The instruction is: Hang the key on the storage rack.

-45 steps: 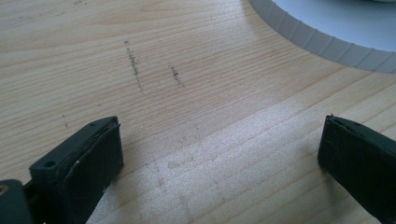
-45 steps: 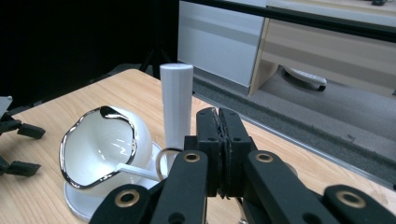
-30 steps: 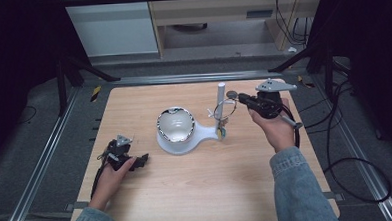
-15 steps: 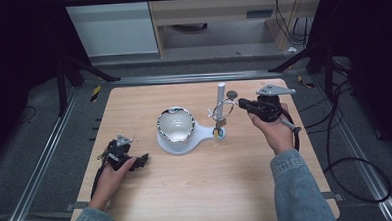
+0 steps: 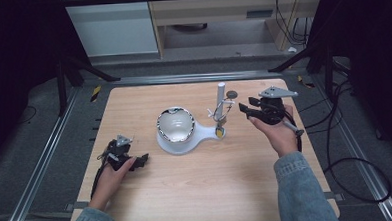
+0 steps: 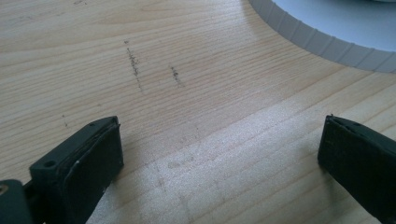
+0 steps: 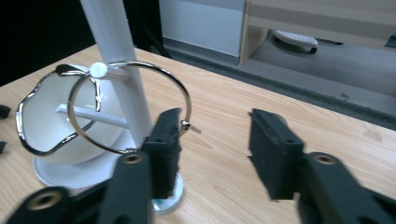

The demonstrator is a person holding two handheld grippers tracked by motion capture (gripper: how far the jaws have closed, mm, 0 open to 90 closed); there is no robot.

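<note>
Right tool (image 7: 215,140) just opened beside hanging ring (image 7: 128,107).

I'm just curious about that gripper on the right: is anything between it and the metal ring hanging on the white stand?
Nothing visible. The right gripper has just been opening, its jaws empty, and the metal ring hangs on a peg of the white stand right beside one jaw.

The right claw (image 5: 243,110) no longer sits against the white post (image 5: 220,100) of the stand as it did a second ago: it now sits a little back, to the right of it. Its jaws have just been opening and stand apart with nothing between them, and the metal ring (image 7: 128,105) hangs free on its peg, beside one jaw.
</note>
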